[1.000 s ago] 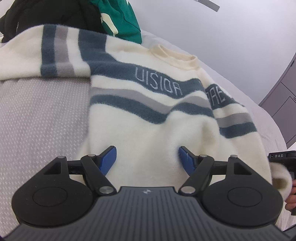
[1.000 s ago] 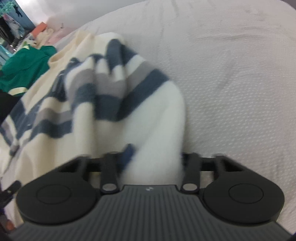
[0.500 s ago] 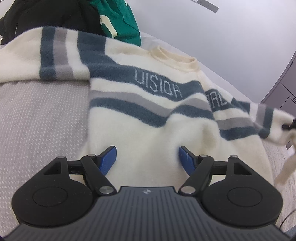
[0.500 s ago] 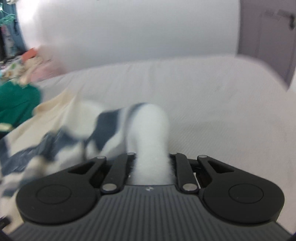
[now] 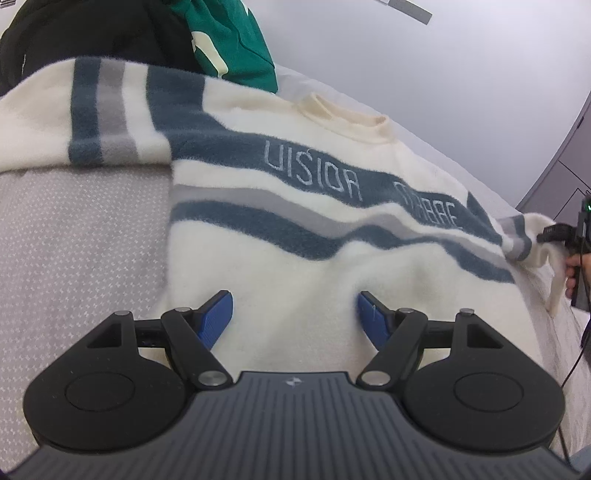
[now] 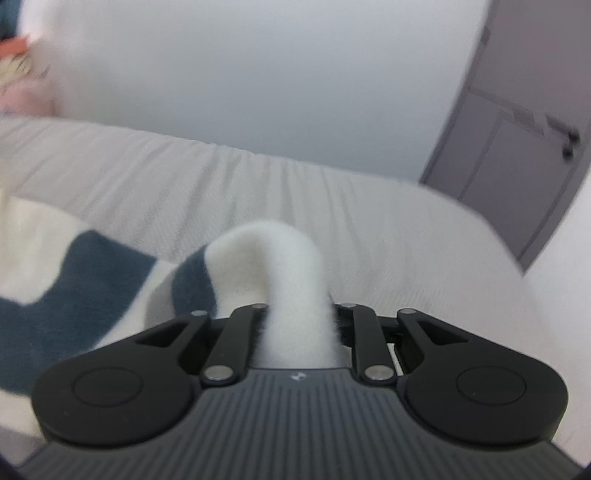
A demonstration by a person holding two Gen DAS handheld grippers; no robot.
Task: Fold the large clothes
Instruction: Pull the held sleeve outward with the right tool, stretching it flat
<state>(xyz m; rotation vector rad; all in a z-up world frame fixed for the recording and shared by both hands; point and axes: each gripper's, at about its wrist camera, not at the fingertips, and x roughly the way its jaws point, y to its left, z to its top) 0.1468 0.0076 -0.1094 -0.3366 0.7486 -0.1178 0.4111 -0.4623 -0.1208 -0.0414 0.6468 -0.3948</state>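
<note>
A cream sweater [image 5: 295, 221] with blue and grey stripes lies face up on the bed [image 5: 74, 240], collar away from me. My left gripper [image 5: 295, 314] hovers over its lower body, blue pads wide apart, open, nothing between them. At the far right of the left wrist view my right gripper [image 5: 554, 234] holds the end of the right sleeve, stretched outward. In the right wrist view the white sleeve [image 6: 273, 258] is pinched between the jaws of the right gripper [image 6: 299, 314], which are starting to open; the pads are hidden by the fabric.
A green garment [image 5: 229, 40] and a black one [image 5: 92, 29] are piled beyond the sweater's left sleeve. A grey door [image 6: 517, 166] and a white wall stand past the bed. A person's hand [image 5: 574, 269] grips the right tool.
The right gripper has swung the sleeve off the sweater's body and out to the right, uncovering the second word on the chest. Its view turned toward the wall. The left gripper stayed still.
</note>
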